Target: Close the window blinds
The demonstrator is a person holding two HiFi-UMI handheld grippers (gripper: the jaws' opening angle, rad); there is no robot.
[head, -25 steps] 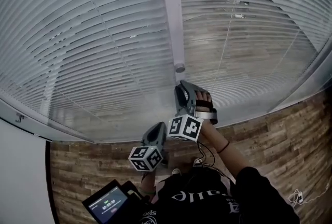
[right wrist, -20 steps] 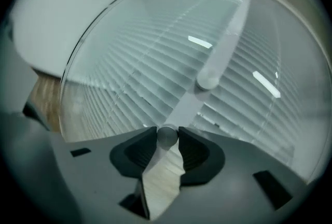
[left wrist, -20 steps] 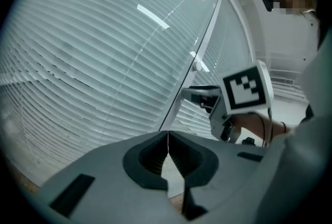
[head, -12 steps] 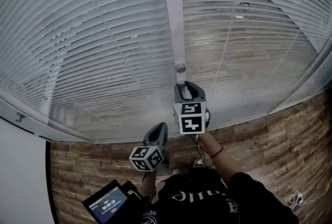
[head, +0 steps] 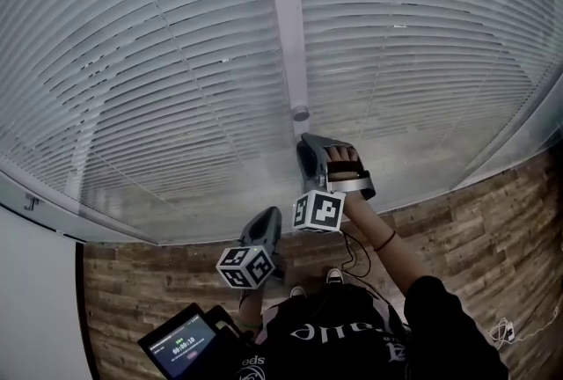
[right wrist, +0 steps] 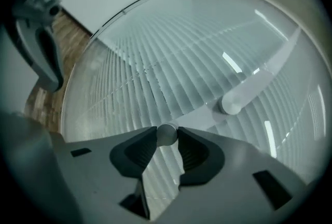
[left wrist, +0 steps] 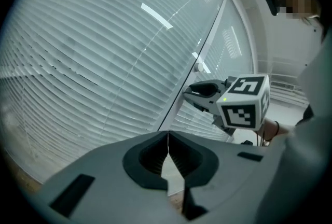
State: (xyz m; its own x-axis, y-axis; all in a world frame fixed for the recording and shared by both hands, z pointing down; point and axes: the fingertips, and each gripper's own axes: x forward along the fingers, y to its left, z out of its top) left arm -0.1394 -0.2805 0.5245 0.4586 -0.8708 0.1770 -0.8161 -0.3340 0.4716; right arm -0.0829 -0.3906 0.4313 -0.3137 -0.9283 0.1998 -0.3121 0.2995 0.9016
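The blinds [head: 158, 62] fill the window ahead of me, their slats tipped over one another so that little shows through. Wood floor [head: 475, 246] runs below them. The wand [head: 283, 18] hangs down the middle of the blinds. My right tongs [head: 305, 145] are raised to its lower end, and their jaws are closed on the wand's small round tip [right wrist: 167, 134]. My left tongs [head: 269, 215] hang lower and nearer my body, apart from the wand, with their jaws pressed together on nothing [left wrist: 167, 140].
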